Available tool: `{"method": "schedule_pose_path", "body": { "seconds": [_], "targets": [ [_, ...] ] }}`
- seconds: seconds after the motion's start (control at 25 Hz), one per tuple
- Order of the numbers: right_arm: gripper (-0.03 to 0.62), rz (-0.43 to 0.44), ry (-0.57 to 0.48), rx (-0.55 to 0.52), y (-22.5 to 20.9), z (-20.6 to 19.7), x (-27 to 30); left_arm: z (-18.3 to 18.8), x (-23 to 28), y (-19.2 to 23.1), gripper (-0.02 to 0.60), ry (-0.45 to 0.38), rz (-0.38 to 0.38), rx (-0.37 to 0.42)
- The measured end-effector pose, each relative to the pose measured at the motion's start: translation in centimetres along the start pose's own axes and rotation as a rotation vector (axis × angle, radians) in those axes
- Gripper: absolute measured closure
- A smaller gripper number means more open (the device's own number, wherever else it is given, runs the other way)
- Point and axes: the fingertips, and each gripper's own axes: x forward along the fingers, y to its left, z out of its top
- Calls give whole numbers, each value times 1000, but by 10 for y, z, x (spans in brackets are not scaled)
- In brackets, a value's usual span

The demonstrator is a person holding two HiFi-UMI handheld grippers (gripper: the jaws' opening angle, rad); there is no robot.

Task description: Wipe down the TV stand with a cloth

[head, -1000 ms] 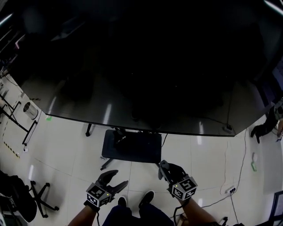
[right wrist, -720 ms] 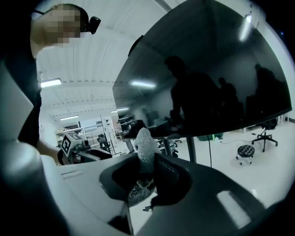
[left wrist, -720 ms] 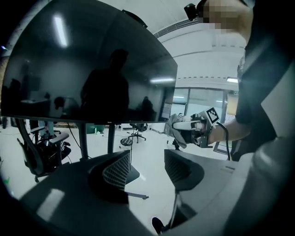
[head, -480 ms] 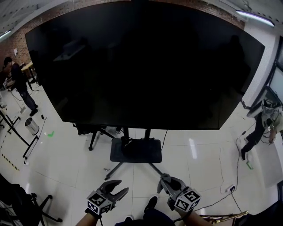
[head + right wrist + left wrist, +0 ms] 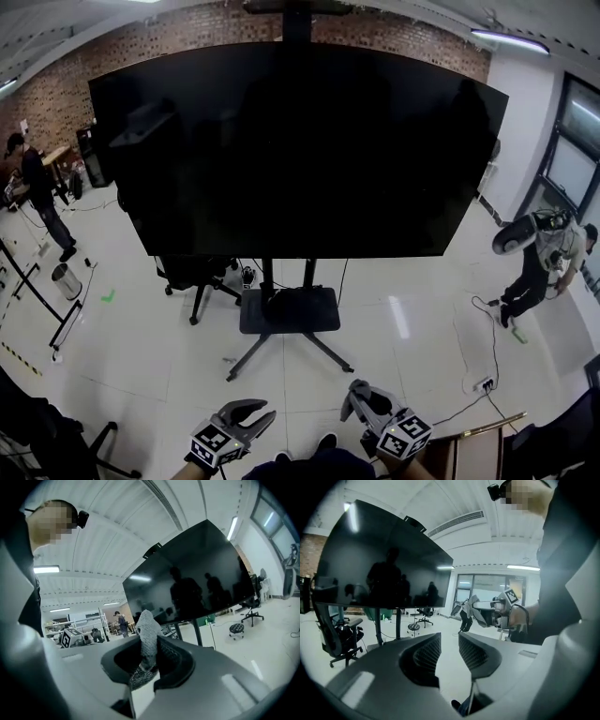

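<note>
Head view: the TV stand [image 5: 288, 310] is seen on the pale tiled floor [image 5: 141, 356]. Its flat dark base plate is carried on splayed legs, and two upright posts rise from the plate to a large dark screen [image 5: 291, 150] mounted above.

Both grippers are held low at the near edge of the picture, on the near side of the TV stand and well apart from it, with bare floor between. The left gripper [image 5: 262, 412] is found to the near left of the stand. Its jaws are closing, a narrow gap is left between the ribbed pads, and nothing is caught between them. This is borne out in the left gripper view, where only floor is seen through that gap.

The right gripper [image 5: 354, 403] is found to the near right of the stand, and its jaws are drawn together on a grey knitted cloth [image 5: 367, 400]. In the right gripper view the cloth [image 5: 147, 637] is seen pinched between the pads, with one end standing up above the jaws and the other bunched below them. No part of the stand is touched by the cloth.

A black office chair [image 5: 192, 274] is placed just left of the stand's base. A person [image 5: 35, 184] is seen far to the left of the stand, and a second person [image 5: 536, 262] far to its right. A brick wall [image 5: 178, 30] is seen behind the stand.
</note>
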Motion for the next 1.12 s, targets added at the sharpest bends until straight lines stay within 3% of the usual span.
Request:
{"method": "schedule_pose_path", "body": {
  "seconds": [0.16, 0.44, 0.52, 0.64, 1.12],
  "targets": [
    [531, -4, 4, -18, 15, -2, -22, 5, -8, -20, 436, -26, -45, -65],
    [534, 36, 1, -29, 31, -6, -55, 21, -14, -65, 289, -99, -77, -94],
    [534, 55, 7, -33, 35, -6, -64, 28, -16, -80, 276, -139, -84, -91],
    [534, 83, 17, -37, 42, -10, -79, 37, -22, -97, 262, -178, -56, -59],
    [536, 149, 23, -44, 43, -18, -115, 28, -18, -128, 255, -181, 63, -51]
  ]
}}
